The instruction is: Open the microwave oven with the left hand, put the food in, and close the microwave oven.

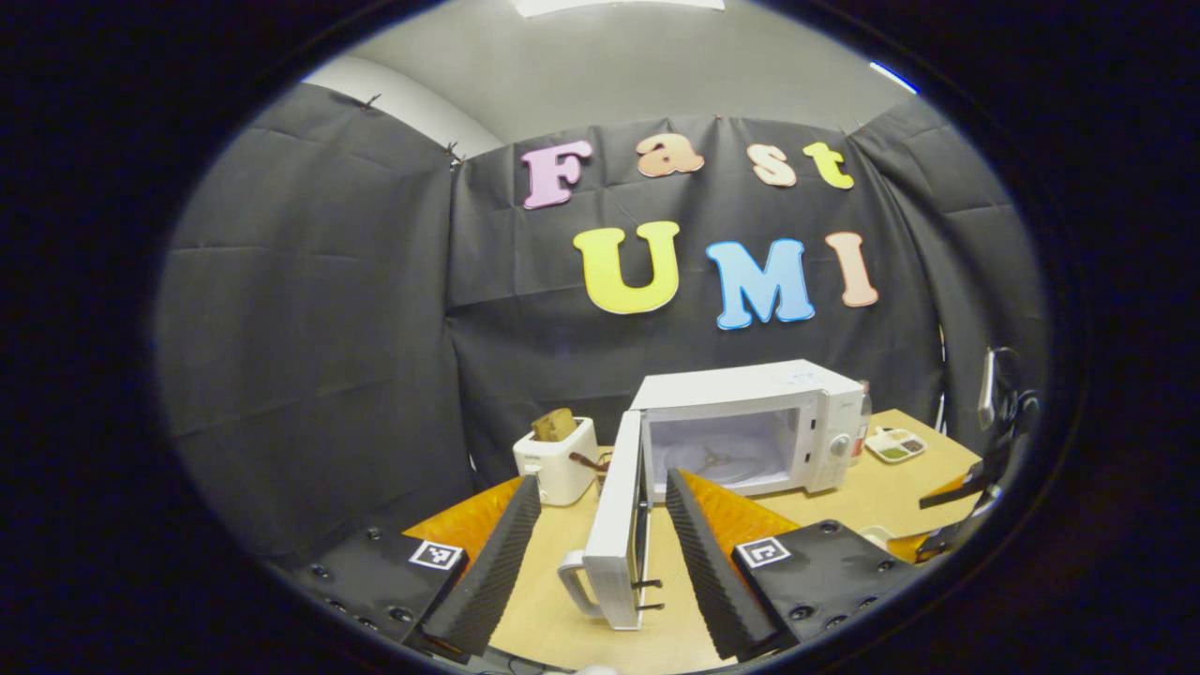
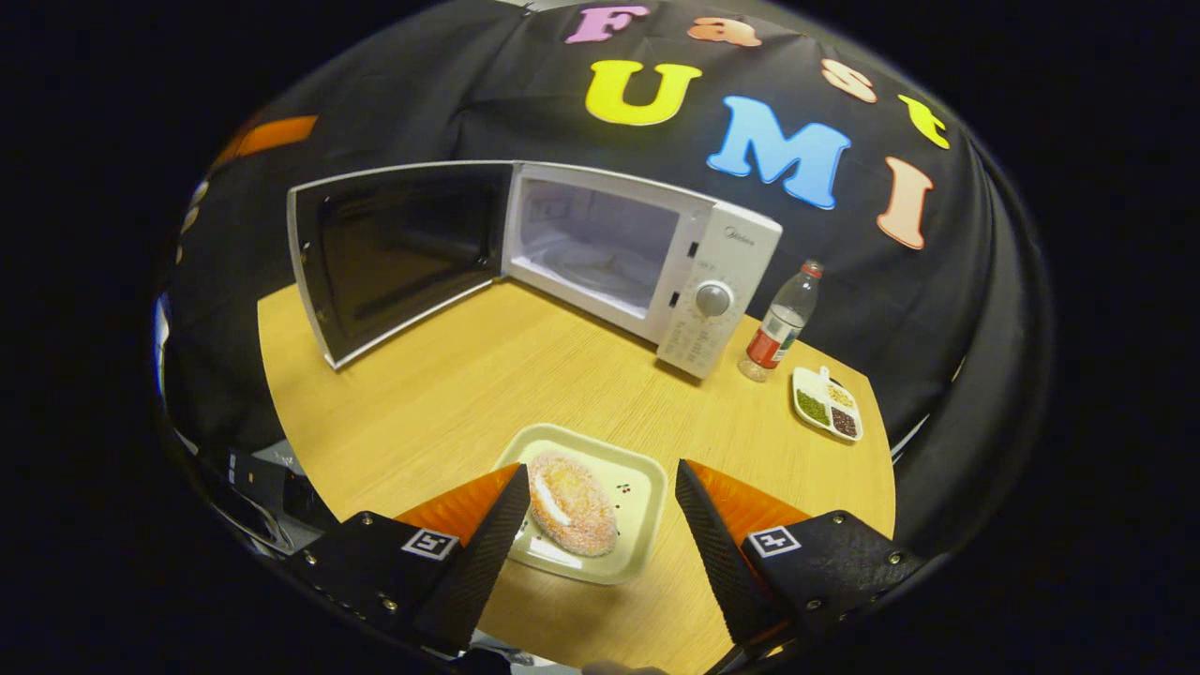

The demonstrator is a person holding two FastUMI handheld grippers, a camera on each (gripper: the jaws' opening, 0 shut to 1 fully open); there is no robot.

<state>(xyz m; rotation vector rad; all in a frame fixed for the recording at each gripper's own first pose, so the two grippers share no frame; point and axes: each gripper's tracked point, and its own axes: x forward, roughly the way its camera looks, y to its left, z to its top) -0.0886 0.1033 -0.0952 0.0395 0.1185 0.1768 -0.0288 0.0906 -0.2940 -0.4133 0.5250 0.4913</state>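
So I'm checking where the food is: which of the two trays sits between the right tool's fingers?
The plain square tray holding the bread; the divided tray sits far off by the bottle.

Microwave point(image 2: 647, 258) door point(image 2: 394, 253) open, hand-held gripper point(image 2: 600, 525) spread around plated pastry point(image 2: 572, 502)

Wooden table point(image 2: 450, 375): microwave point(image 2: 656, 253), tray point(image 2: 642, 487), bottle point(image 2: 778, 328).

Your left gripper point(image 1: 600, 553) has two ribbed wedge fingers on black blocks, each block studded with round screws and carrying a square white marker tag. Your right gripper point(image 2: 595, 534) is built just the same.
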